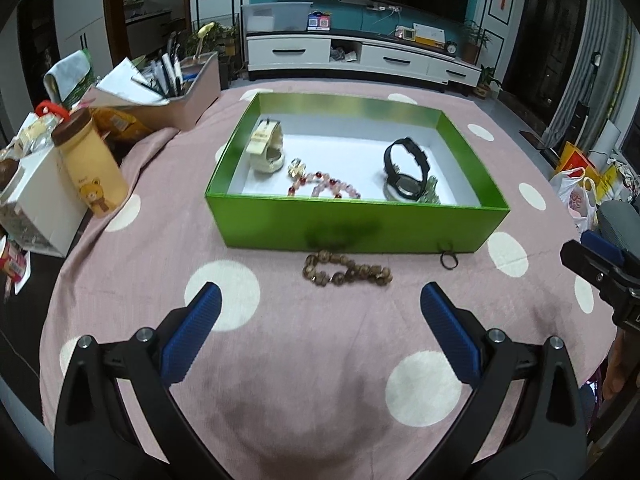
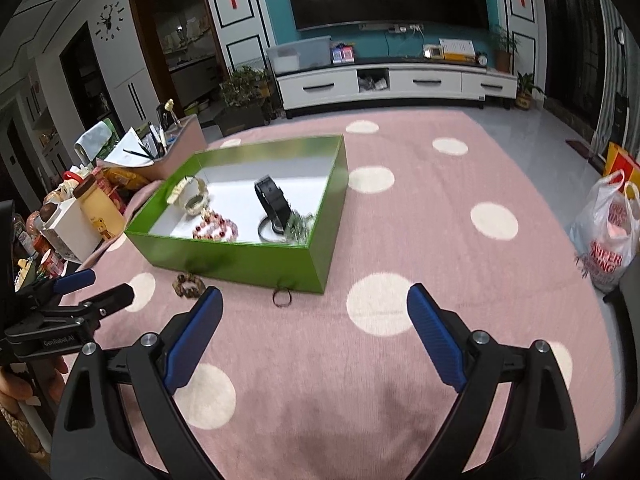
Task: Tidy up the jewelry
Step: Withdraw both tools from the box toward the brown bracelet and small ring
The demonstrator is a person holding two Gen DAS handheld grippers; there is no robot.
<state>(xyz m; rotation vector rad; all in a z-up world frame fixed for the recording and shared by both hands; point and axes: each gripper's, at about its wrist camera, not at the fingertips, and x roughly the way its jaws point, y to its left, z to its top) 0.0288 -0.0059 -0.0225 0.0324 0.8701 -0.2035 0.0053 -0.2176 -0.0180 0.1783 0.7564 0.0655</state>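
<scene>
A green box (image 1: 360, 226) (image 2: 240, 258) sits on the pink dotted tablecloth. Inside lie a cream watch (image 1: 267, 147) (image 2: 192, 196), a red and pink bead bracelet (image 1: 324, 187) (image 2: 216, 230), a black watch (image 1: 406, 172) (image 2: 274, 204) and a green piece (image 1: 430, 192). A brown bead bracelet (image 1: 346, 273) (image 2: 188, 284) and a small dark ring (image 1: 449, 259) (image 2: 282, 297) lie on the cloth before the box. My left gripper (image 1: 320, 300) is open and empty, just short of the brown bracelet. My right gripper (image 2: 314, 300) is open and empty, right of the dark ring.
At the table's left edge stand a beige bear bottle (image 1: 90, 164) (image 2: 102, 210), a white box (image 1: 38, 204), snack packs and a pink pen holder (image 1: 172, 96). A plastic bag (image 2: 608, 228) sits off the right side. The right gripper's side shows in the left wrist view (image 1: 604, 264).
</scene>
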